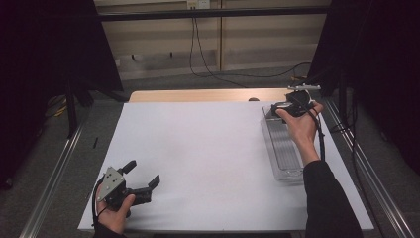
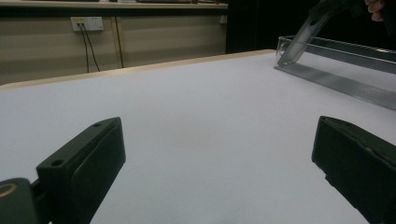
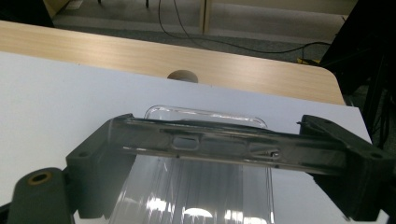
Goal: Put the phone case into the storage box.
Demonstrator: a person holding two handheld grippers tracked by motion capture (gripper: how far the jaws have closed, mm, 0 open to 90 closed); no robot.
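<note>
Clear ribbed rectangular plastic tray (image 1: 283, 148) sits on the white table sheet (image 1: 208, 148); right gripper (image 1: 292, 110) clamps its far rim; left gripper (image 1: 141, 178) gapes wide.

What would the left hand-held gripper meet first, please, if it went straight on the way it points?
The way looks free: the left hand-held gripper points across the bare white table, jaws open. The clear tray lies off to the right, though depth is unclear.

text: none readable | labels: none | numbers: none
</note>
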